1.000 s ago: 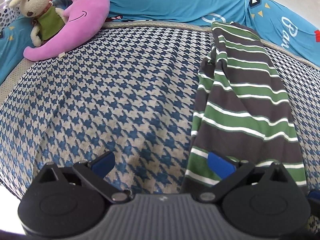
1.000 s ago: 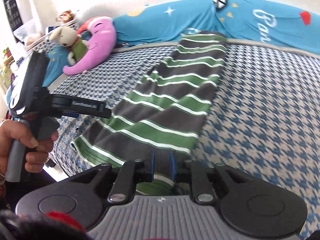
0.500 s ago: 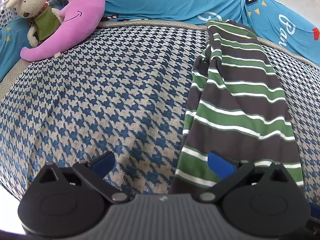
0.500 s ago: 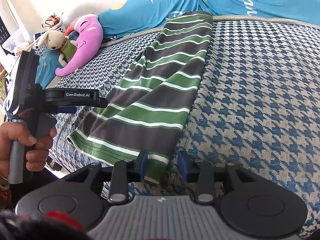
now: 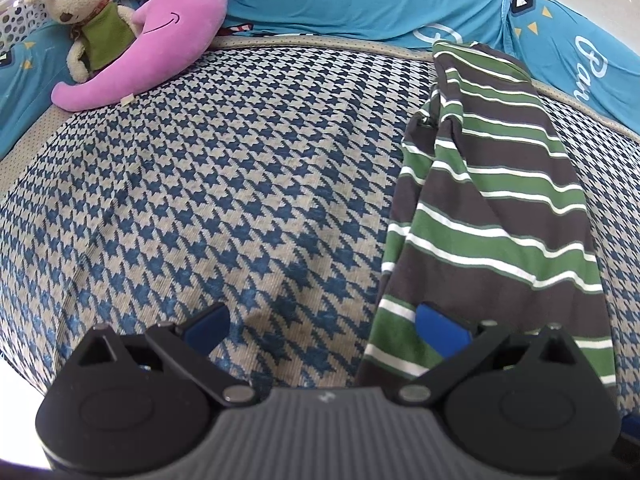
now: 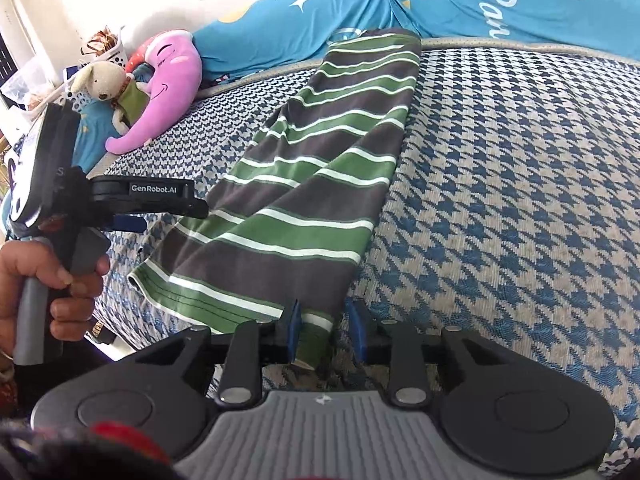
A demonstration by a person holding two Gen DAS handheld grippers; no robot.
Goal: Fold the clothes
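- The striped garment, grey with green and white bands, lies as a long narrow strip on the bed. In the right wrist view it runs from the lower centre of the frame up to the blue pillows at the top. It looks already folded lengthwise, so the crosswise fold is probably what remains.
- The right gripper sits at the bottom centre of its own view, over the garment's near right corner. Its jaws have just been closing a little and stand part-way apart. The corner of cloth lies between them, touching the left pad while the right pad stands clear of it, so this reads as released rather than clenched. My guess is that it is re-seating its bite on the hem.
- The left gripper fills the bottom of its own view with jaws spread wide and nothing between them. Its right pad overlaps the garment's near left edge in the frame, its left pad the bare bed cover.
- In the right wrist view, at middle left, a hand holds the left gripper's handle, poised beside the garment's near left corner, likely ready to take that corner so both ends lift together.
- A purple moon cushion and a stuffed rabbit sit at upper left, well apart from the garment.
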